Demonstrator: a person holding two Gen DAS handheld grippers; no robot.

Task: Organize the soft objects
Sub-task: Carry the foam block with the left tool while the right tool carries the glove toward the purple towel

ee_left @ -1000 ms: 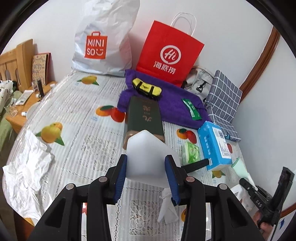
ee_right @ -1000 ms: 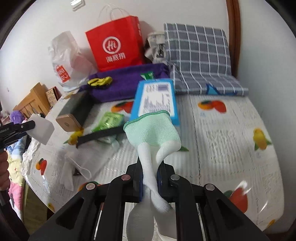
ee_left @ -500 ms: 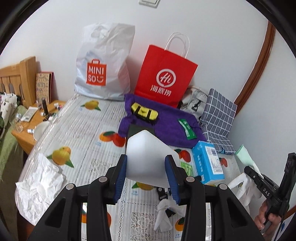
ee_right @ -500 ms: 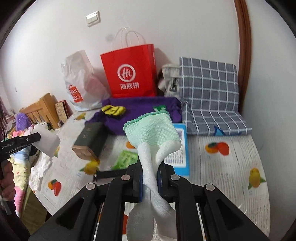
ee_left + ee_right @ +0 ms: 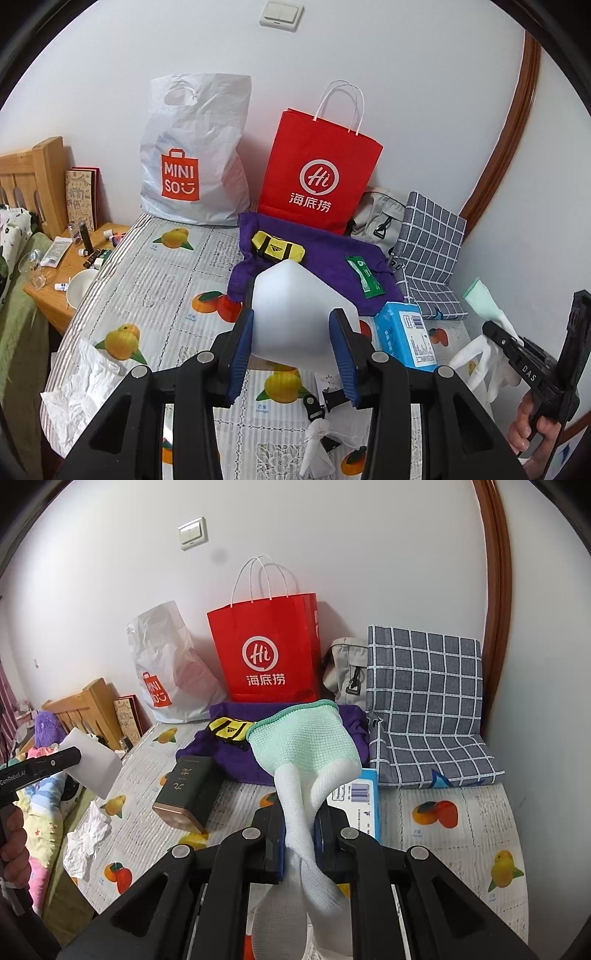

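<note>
left wrist view: the left gripper (image 5: 291, 349) clamps a white foam block (image 5: 295, 314) between its blue pads, held in the air above the worktop (image 5: 155, 295) with the fruit-print cover. right wrist view — the right gripper (image 5: 299, 834) pinches a white and mint-green glove (image 5: 306, 746) by its fingers (cuff pointing up), jaws nearly together. behind it a purple towel (image 5: 236, 757) lies before a red paper bag (image 5: 269, 653) — a dark green box (image 5: 188, 790) sits beside the towel.
</note>
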